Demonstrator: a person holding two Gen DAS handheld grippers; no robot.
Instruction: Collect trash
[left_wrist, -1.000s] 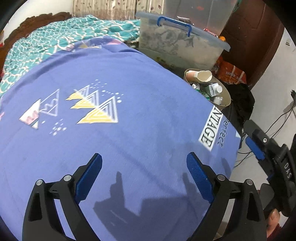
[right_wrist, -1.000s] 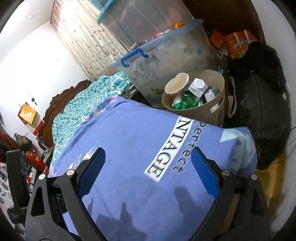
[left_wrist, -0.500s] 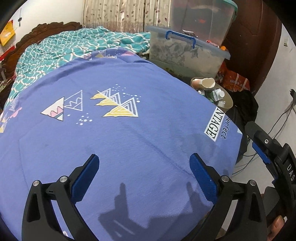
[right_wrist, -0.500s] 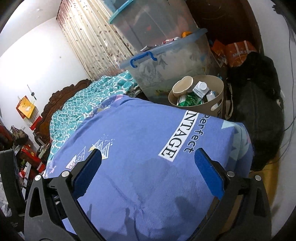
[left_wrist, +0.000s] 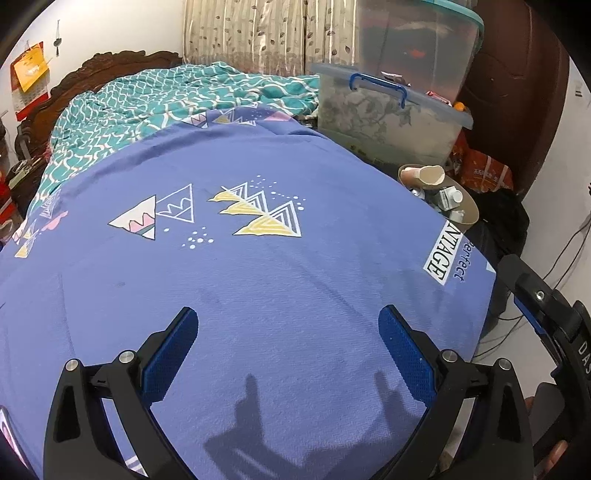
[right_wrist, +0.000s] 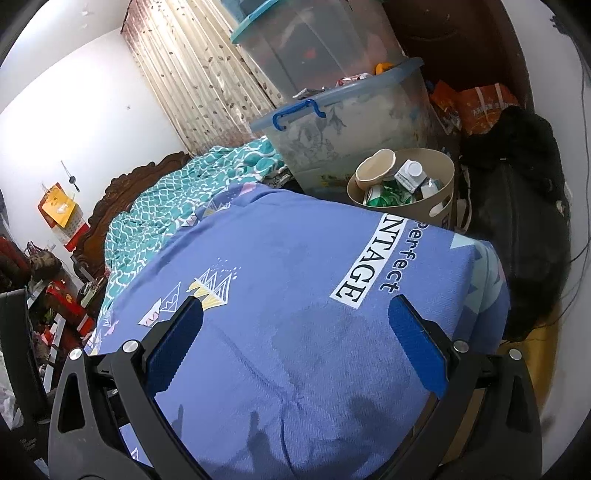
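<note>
Our left gripper (left_wrist: 286, 343) and right gripper (right_wrist: 295, 338) hang spread wide and empty over the blue sheet (left_wrist: 258, 277); beyond its corner the trash bin (right_wrist: 439, 184) sits full, so we judge collecting finished; next, we withdraw.

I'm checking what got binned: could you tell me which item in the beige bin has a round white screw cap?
The small white carton, wedged upright in the beige bin. Beside it, the paper cup is tan and open-mouthed, and the green wrapper is crumpled.
</note>
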